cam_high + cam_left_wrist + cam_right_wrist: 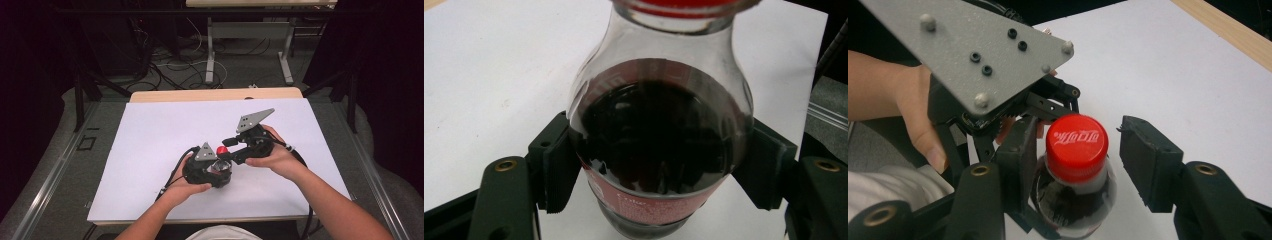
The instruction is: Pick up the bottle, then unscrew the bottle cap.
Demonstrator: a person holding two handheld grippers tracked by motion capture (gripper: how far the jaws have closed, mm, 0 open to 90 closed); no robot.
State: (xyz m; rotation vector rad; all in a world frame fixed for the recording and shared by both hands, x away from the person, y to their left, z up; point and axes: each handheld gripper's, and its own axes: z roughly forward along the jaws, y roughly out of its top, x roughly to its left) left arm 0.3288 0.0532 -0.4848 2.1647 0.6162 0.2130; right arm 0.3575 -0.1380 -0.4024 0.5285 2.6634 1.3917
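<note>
On the white worktop, near its front edge: cola bottle upright | left gripper: jaws clamped on the bottle's dark body | right gripper: jaws either side of the bottle's red cap, one pad touching, other pad apart, no grip.

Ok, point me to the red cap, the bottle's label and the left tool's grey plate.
red cap (1077,140), right gripper view, on its printed top.
bottle's label (649,202), left gripper view, on the red band's front.
left tool's grey plate (206,152), high view, on its flat face.
</note>
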